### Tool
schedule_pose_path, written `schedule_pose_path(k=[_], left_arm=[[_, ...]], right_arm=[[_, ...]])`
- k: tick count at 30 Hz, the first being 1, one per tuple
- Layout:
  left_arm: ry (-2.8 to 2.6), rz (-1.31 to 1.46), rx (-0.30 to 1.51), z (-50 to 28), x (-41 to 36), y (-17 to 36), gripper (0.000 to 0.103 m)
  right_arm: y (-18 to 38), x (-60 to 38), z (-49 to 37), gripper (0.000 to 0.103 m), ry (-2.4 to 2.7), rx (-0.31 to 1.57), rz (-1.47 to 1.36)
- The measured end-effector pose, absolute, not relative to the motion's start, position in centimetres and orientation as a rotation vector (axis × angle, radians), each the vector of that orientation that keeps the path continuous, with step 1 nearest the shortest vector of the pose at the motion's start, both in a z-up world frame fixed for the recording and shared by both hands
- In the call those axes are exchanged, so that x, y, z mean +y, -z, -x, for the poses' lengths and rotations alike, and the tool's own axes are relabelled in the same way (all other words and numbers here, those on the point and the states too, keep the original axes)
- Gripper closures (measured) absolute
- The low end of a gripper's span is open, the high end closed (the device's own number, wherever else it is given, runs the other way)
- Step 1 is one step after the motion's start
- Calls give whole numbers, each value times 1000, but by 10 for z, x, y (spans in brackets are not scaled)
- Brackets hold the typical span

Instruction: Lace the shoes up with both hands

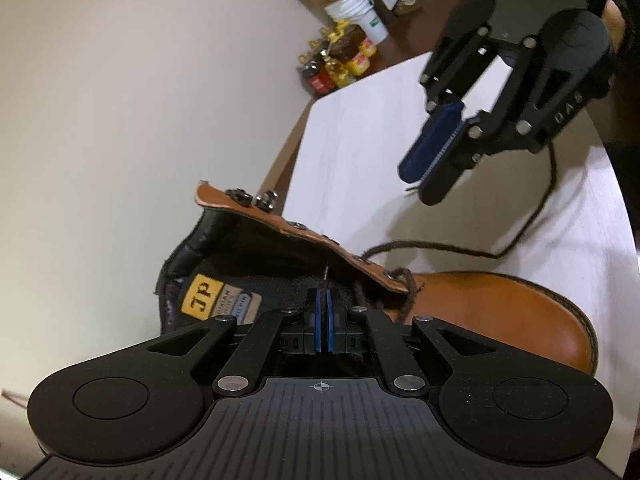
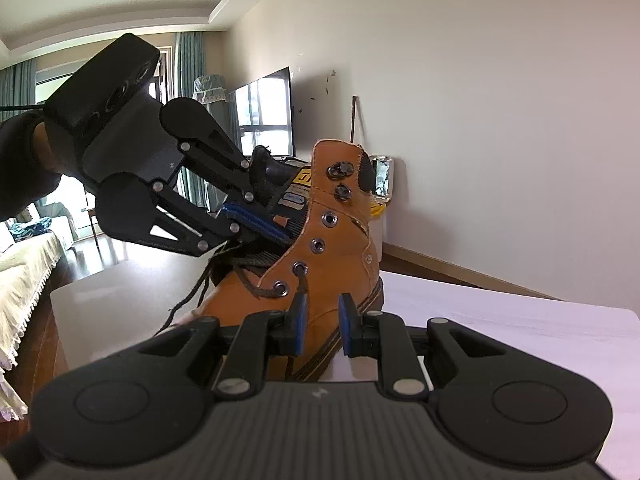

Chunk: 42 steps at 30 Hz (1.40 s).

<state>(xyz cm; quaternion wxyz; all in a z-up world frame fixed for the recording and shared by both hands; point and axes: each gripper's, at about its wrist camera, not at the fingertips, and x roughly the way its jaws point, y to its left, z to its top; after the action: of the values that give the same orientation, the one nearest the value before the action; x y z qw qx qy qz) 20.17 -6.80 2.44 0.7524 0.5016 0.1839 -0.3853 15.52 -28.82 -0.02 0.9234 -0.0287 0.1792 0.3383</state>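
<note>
A tan leather boot (image 2: 332, 248) stands on the white table (image 2: 520, 320), its eyelet flap facing my right gripper. My left gripper (image 1: 324, 312) is inside the boot's opening over the black tongue, shut on a thin lace tip that sticks up between the blue pads. It appears as well in the right wrist view, where my left gripper (image 2: 276, 232) reaches in from the left. My right gripper (image 2: 323, 320) stands open beside the lower eyelets. The dark brown lace (image 2: 300, 284) hangs from an eyelet past its left finger. Loose lace (image 1: 440, 246) trails across the table (image 1: 360, 140).
Beyond the table's far end, a white bucket (image 1: 360, 12), a cardboard box and several bottles (image 1: 340, 60) sit on the floor. A TV (image 2: 264, 112) and a bed (image 2: 24, 272) lie behind the boot. The wall is close on one side.
</note>
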Motion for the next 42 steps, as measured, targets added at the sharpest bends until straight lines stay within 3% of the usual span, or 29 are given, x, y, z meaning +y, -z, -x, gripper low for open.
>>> schedule_pose_path(k=[27, 42], left_arm=[[931, -1001, 294, -209, -61, -20, 100], [946, -1030, 268, -215, -85, -15, 100]], right_arm=[[0, -280, -165, 80, -696, 369, 61], [-10, -279, -201, 84, -824, 321, 26]])
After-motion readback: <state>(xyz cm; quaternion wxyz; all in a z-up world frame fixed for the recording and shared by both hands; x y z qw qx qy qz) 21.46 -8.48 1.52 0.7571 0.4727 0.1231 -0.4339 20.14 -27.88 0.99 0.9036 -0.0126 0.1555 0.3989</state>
